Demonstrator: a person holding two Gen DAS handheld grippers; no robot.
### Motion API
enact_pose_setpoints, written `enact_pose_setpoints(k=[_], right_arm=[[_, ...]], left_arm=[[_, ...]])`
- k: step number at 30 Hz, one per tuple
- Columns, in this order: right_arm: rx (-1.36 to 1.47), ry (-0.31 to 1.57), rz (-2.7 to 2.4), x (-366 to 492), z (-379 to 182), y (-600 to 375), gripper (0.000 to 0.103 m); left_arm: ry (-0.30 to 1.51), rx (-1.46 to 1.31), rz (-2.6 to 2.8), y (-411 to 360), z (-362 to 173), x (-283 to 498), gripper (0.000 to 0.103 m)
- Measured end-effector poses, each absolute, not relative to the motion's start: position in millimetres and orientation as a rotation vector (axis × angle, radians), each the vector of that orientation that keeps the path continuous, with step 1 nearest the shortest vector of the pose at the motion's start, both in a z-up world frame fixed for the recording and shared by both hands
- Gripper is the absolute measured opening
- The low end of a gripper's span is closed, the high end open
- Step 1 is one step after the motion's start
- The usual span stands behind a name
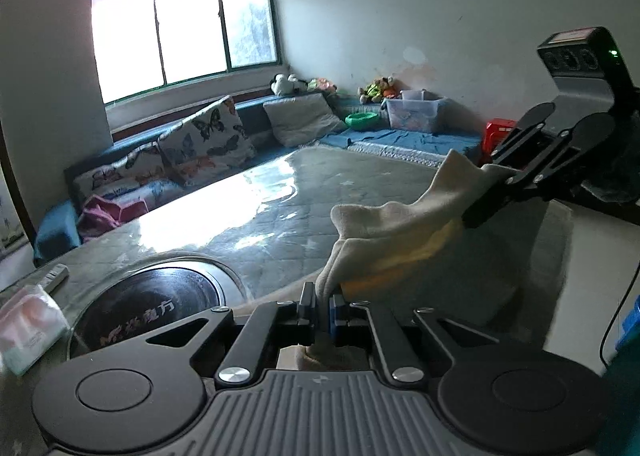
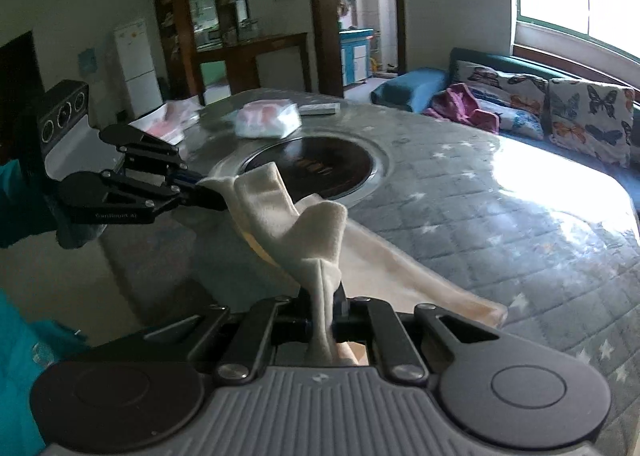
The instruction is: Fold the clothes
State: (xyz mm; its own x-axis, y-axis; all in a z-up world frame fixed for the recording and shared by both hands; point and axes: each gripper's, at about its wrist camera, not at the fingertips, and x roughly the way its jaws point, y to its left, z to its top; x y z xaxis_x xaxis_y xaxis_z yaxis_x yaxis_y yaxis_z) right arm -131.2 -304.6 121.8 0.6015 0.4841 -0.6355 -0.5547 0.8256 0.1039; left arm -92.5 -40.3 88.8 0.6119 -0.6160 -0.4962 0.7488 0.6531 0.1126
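Observation:
A cream-coloured garment (image 1: 384, 232) hangs stretched between both grippers above the table. In the left wrist view my left gripper (image 1: 322, 306) is shut on one bunched end of it, with cloth running back between the fingers. At the upper right, the right gripper (image 1: 482, 196) is shut on the other end. In the right wrist view my right gripper (image 2: 325, 306) pinches a gathered fold of the garment (image 2: 308, 224). The left gripper (image 2: 212, 192) holds the far end at the left. A loose part of the garment trails down onto the table at the right.
The table (image 2: 500, 208) has a grey quilted star cover under shiny plastic. A round black hob (image 2: 320, 168) is set into it. A tissue pack (image 2: 268, 118) and a remote (image 2: 320, 109) lie beyond. A sofa with butterfly cushions (image 1: 208, 132) and a pink garment (image 1: 104, 212) stand behind.

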Motion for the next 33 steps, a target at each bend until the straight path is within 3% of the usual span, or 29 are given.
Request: enact_pose_setpoints(k=[8, 10, 12, 16, 23, 27, 33], right_arm=[[-0.038, 0.763, 0.502, -54.9, 82.5, -328.0, 0.007], [-0.011, 0.781, 0.452, -40.3, 65.6, -333.1, 0.023], [0.013, 0.798, 0.411, -32.5, 50.9, -337.4, 0.024], [0.04, 0.786, 0.325, -37.7, 43.3, -345.6, 0.037], [0.067, 0.674, 0.25, -52.0, 61.9, -344.2, 0.036], [0.11, 0.702, 0.275, -42.1, 53.4, -329.5, 0.022], [0.131, 0.745, 0.225, -22.2, 34.3, -319.1, 0.018]], left_arm=[[0.523, 0.332, -0.745, -80.6, 49.8, -15.5, 0.007], [0.562, 0.328, -0.724, -88.8, 37.3, -0.9, 0.008], [0.588, 0.315, -0.712, -90.5, 30.3, 5.6, 0.012], [0.592, 0.293, -0.67, -86.0, 30.5, 13.6, 0.021], [0.586, 0.224, -0.64, -81.8, 47.2, 15.5, 0.017], [0.59, 0.218, -0.724, -101.2, 48.4, 1.6, 0.017], [0.651, 0.191, -0.761, -125.3, 33.5, 3.3, 0.017]])
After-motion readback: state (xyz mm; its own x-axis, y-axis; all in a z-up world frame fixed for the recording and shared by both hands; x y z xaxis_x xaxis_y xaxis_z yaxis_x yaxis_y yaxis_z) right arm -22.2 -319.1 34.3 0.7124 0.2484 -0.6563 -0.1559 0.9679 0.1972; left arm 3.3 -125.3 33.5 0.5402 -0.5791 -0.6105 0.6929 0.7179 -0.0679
